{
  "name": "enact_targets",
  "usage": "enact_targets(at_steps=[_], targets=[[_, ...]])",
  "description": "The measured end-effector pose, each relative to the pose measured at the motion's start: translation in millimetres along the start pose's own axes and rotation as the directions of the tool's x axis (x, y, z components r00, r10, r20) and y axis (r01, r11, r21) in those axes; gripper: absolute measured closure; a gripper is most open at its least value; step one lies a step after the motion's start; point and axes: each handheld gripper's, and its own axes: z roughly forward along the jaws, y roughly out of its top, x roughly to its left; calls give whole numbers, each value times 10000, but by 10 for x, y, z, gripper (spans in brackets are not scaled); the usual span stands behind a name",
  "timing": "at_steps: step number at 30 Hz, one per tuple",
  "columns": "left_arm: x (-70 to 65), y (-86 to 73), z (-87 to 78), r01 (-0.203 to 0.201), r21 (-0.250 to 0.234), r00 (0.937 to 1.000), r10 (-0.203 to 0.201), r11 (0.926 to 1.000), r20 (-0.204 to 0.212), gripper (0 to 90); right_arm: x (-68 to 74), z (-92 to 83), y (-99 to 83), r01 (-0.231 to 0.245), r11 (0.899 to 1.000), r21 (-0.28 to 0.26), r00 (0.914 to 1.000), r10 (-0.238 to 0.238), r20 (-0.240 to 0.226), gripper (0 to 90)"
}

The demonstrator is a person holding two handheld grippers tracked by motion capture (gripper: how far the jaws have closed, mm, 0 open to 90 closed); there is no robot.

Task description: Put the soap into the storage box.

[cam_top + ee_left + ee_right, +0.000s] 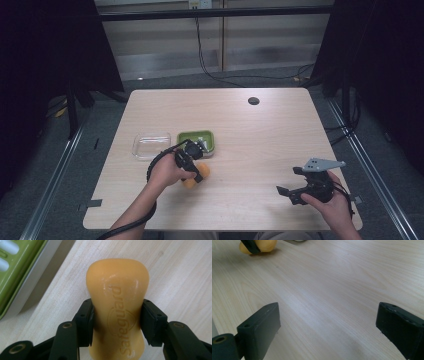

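In the left gripper view the left gripper [117,322] is clenched on an orange bar of soap [117,305] at its waist, one pad [86,322] pressed to each side; the soap lies at the centre of the frame on the wooden table [180,277], with a green soap tray [15,277] in the upper left. In the high view the soap [192,181] sits left of centre, just below the tray [196,136] and a clear lid [151,145]; the right gripper [286,186], at lower right, is released, its jaws wide apart over bare table.

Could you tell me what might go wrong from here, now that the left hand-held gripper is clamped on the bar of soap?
The left hand-held gripper pinches the orange soap bar at its narrow waist, and its glossy surface could let it slip out when lifted. The green soap dish and clear lid lie close by, so a swing of the hand might knock them.
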Motion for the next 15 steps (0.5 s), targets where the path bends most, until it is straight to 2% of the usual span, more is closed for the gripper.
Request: enact_targets(at_steps=[2, 7, 14, 15], targets=[[12, 3, -39, 9, -136, 9997, -5, 9999, 254, 500, 1, 2, 1, -12, 10000, -15, 10000, 12, 10, 52], [34, 15, -78, -144, 40, 9997, 143, 9999, 214, 501, 0, 7, 1, 28, 10000, 0, 10000, -28, 8, 52], [46, 16, -121, -154, -205, 9993, 161, 9997, 345, 500, 9, 9, 0, -12, 10000, 48, 10000, 12, 2, 52], [68, 20, -142, -194, -129, 9986, 200, 9997, 499, 501, 11, 9, 2, 16, 10000, 44, 10000, -16, -17, 52]])
